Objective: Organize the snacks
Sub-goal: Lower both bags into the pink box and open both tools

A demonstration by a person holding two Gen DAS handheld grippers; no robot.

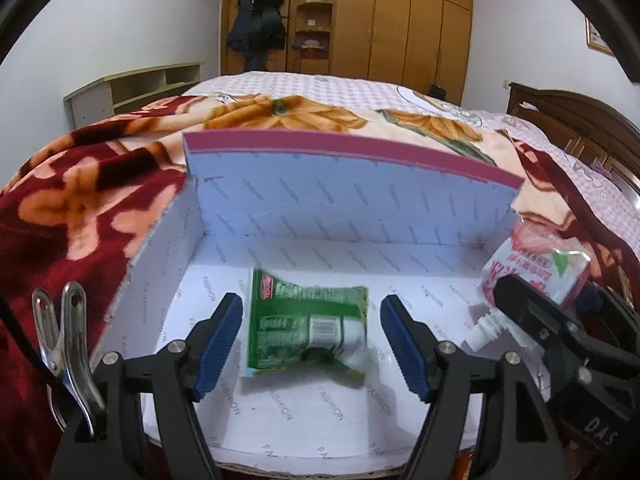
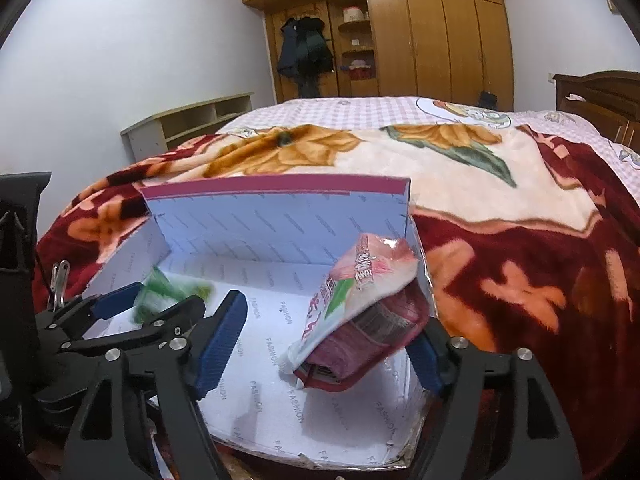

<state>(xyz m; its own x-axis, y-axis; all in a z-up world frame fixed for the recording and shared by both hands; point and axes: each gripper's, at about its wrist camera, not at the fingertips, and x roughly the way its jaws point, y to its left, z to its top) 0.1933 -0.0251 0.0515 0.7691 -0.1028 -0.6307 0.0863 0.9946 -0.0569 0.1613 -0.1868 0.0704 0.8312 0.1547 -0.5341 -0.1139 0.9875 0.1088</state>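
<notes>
A white open box (image 1: 360,200) printed with "FASHION" and rimmed in magenta sits on a floral blanket. A green snack packet (image 1: 304,332), blurred, lies on the box floor between the blue pads of my left gripper (image 1: 312,344), which is open and does not touch it. In the right wrist view my right gripper (image 2: 326,352) is open over the box (image 2: 260,224). A pink-and-white spouted pouch (image 2: 352,292) rests on a maroon packet (image 2: 360,344) between its fingers, against the right wall. The left gripper (image 2: 140,312) and green packet (image 2: 168,292) show at the left.
The red and orange blanket (image 2: 500,240) covers a bed with a checked sheet (image 1: 320,88). A wooden wardrobe (image 2: 440,32) stands behind, a low shelf (image 1: 132,88) at the left wall and a dark headboard (image 1: 580,120) at the right. A metal clip (image 1: 68,340) hangs by my left gripper.
</notes>
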